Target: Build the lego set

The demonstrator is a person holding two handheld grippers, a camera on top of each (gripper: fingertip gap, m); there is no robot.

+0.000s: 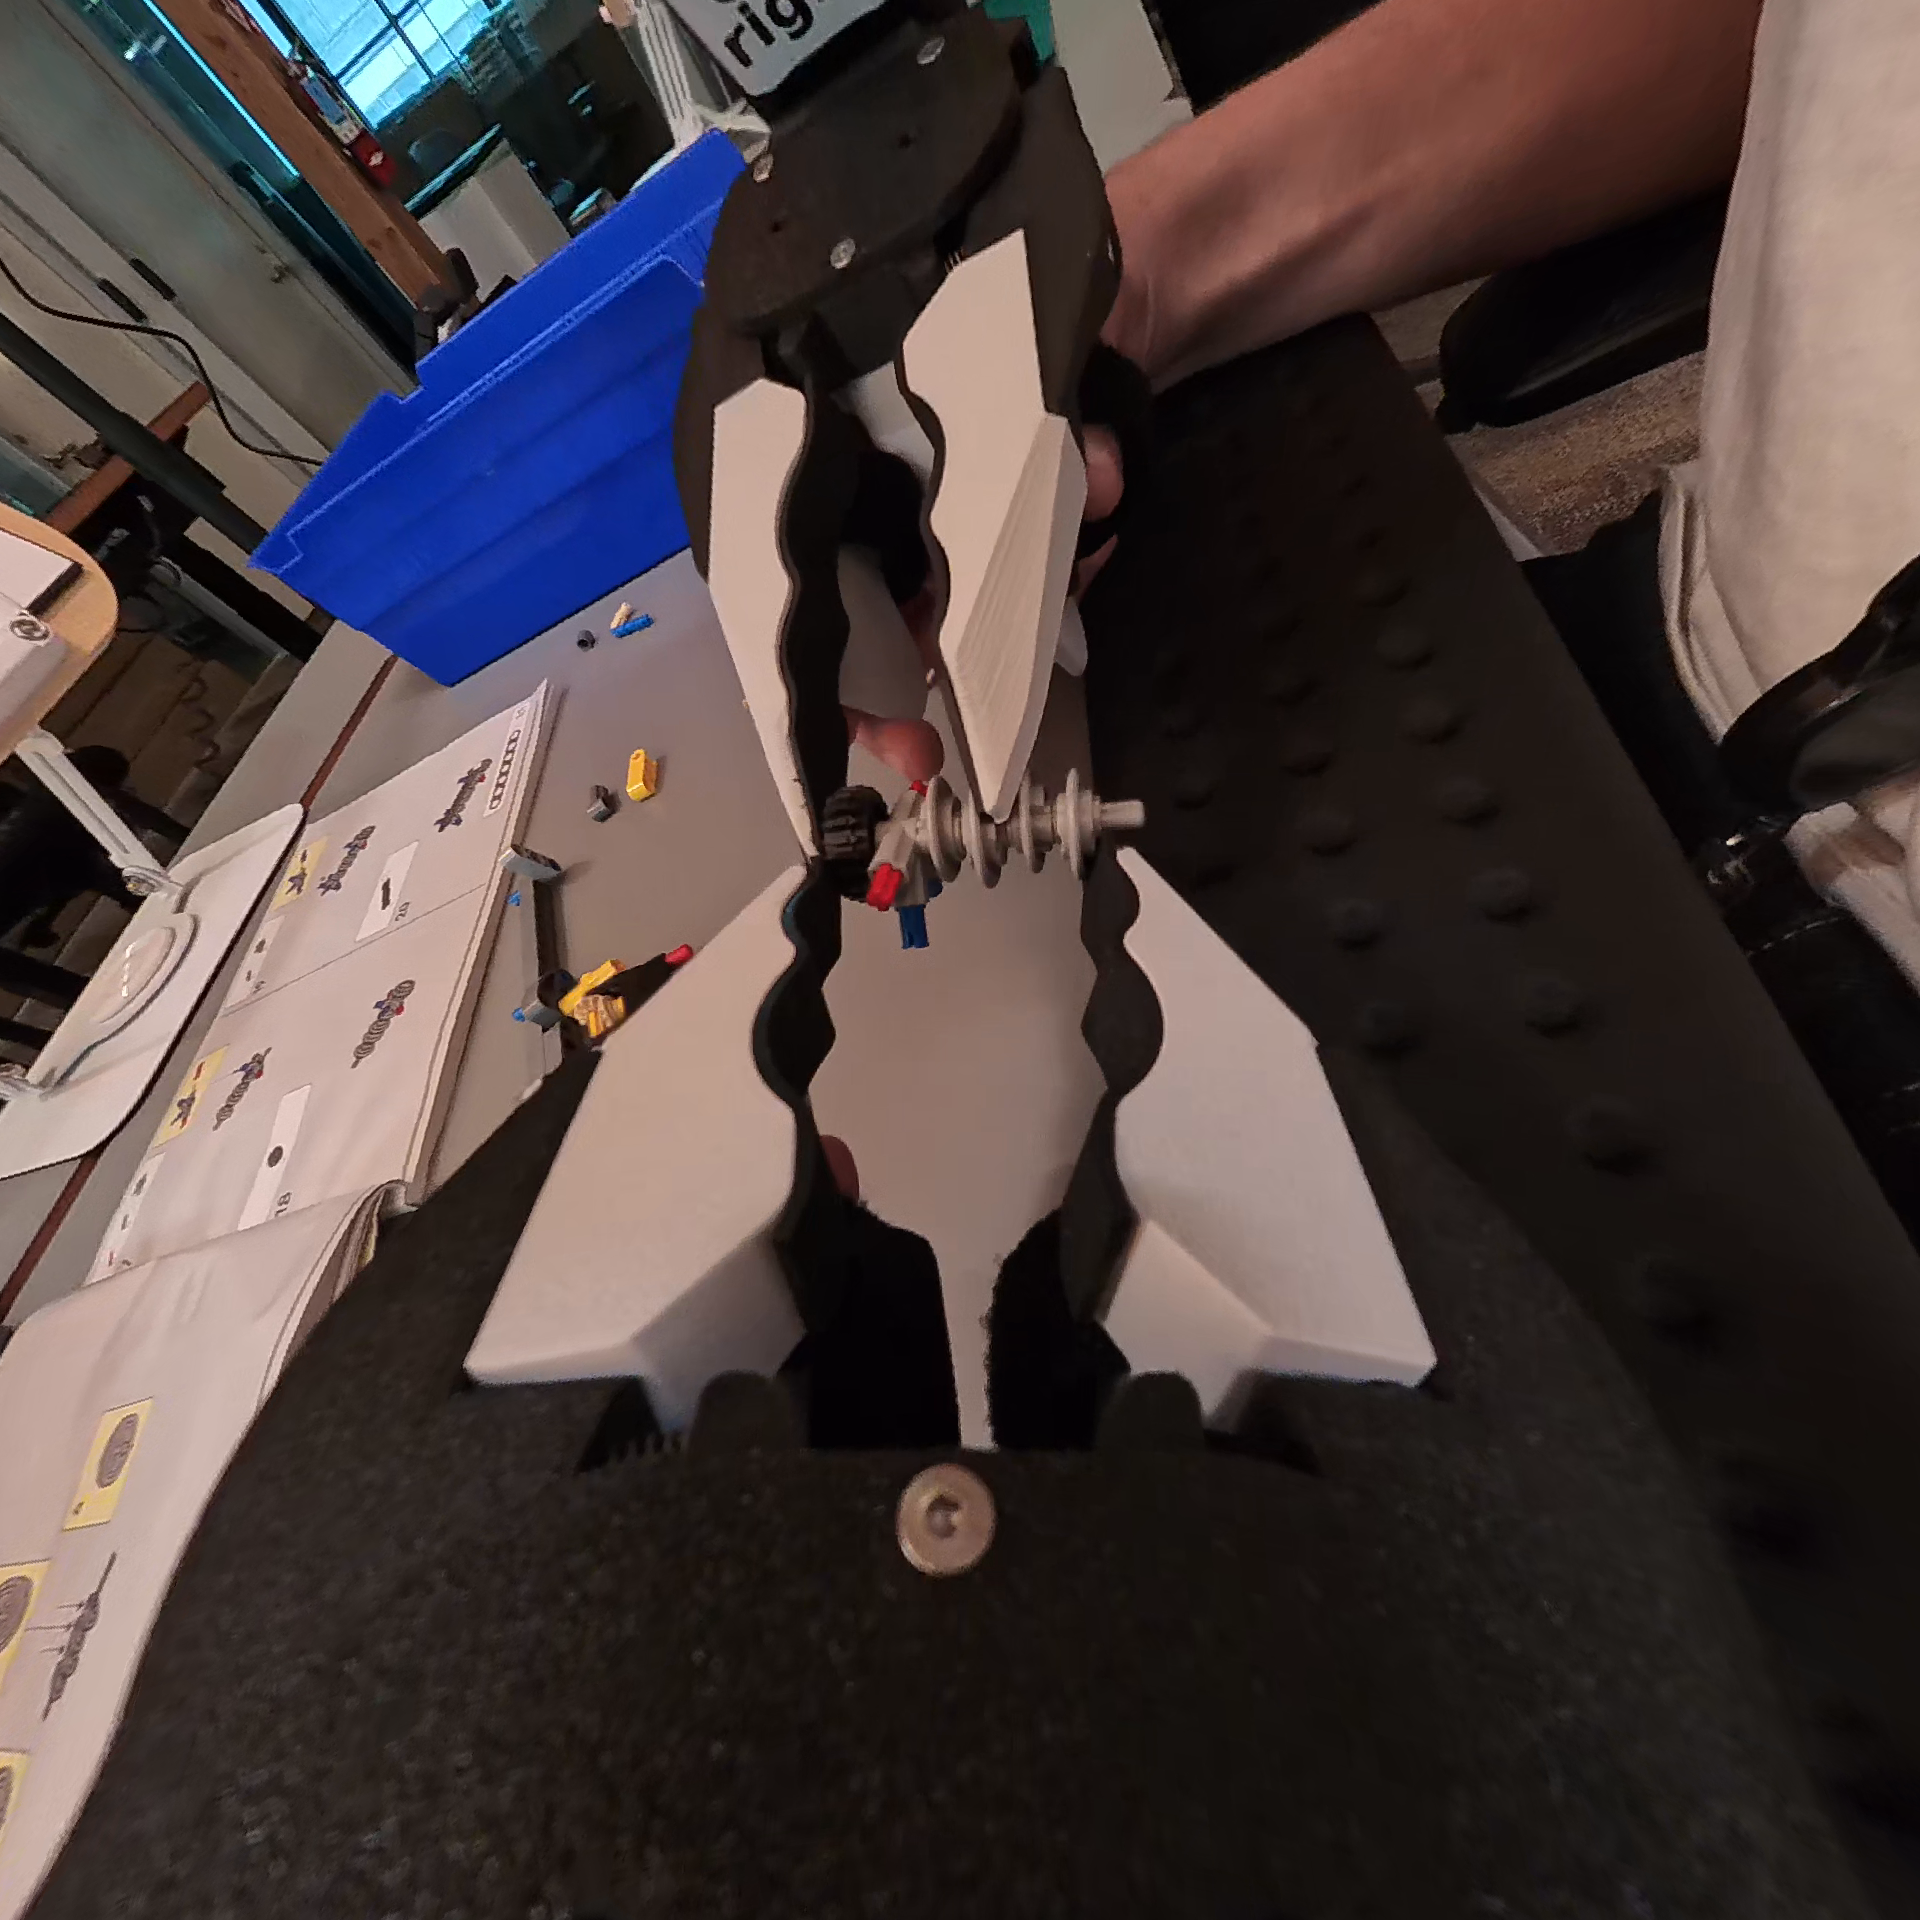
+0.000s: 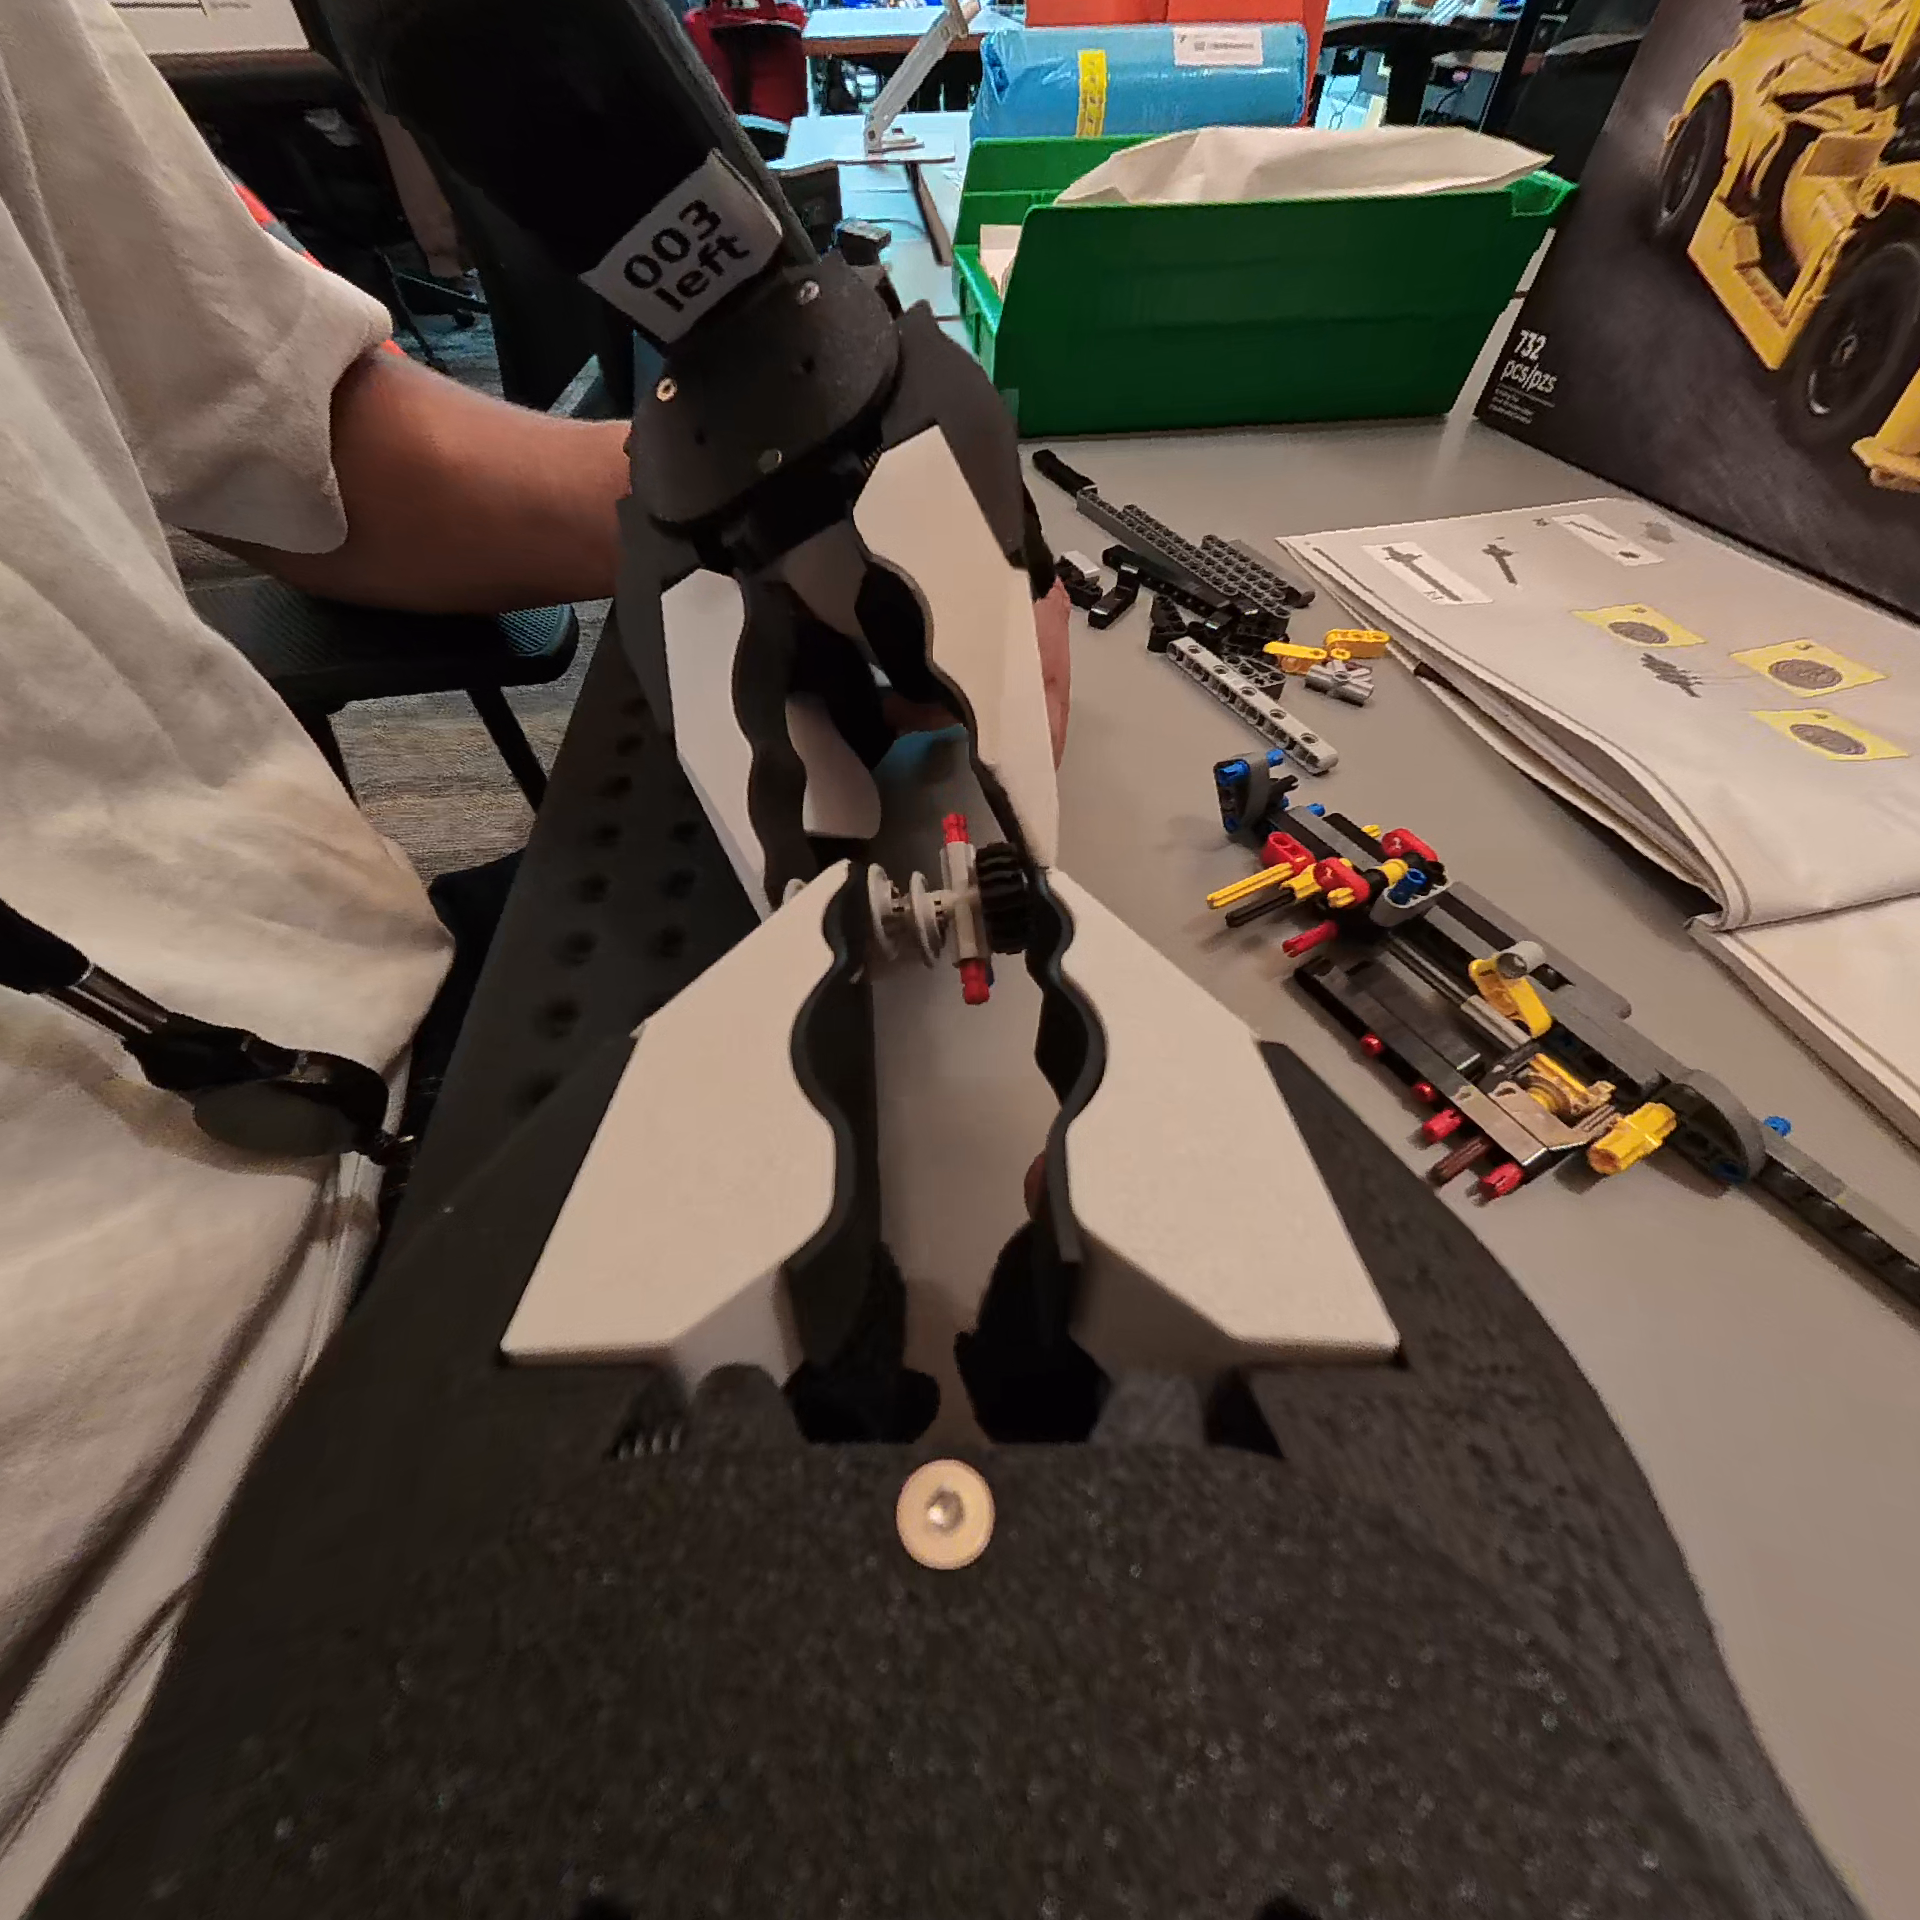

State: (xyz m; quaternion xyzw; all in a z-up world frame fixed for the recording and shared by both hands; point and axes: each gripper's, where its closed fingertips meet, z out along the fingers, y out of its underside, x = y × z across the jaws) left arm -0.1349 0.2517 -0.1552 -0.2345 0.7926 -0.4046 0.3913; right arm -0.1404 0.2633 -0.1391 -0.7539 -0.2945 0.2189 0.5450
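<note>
A small axle assembly with several grey discs, a black gear, red pins and a blue pin hangs in the air above the grey table. My left gripper spans it end to end, with one fingertip at the gear and the other at the axle's bare end. My right gripper comes in from above and pinches it between the gear and the discs. In the right wrist view the assembly sits between my right gripper's tips, with my left gripper opposite.
A partly built black chassis lies to the right, with an open instruction booklet, loose black beams, a green bin and the set's box behind. A blue bin and loose pieces lie to the left. A black studded mat lines the near edge. Less than 4 cm separates the two grippers' tips.
</note>
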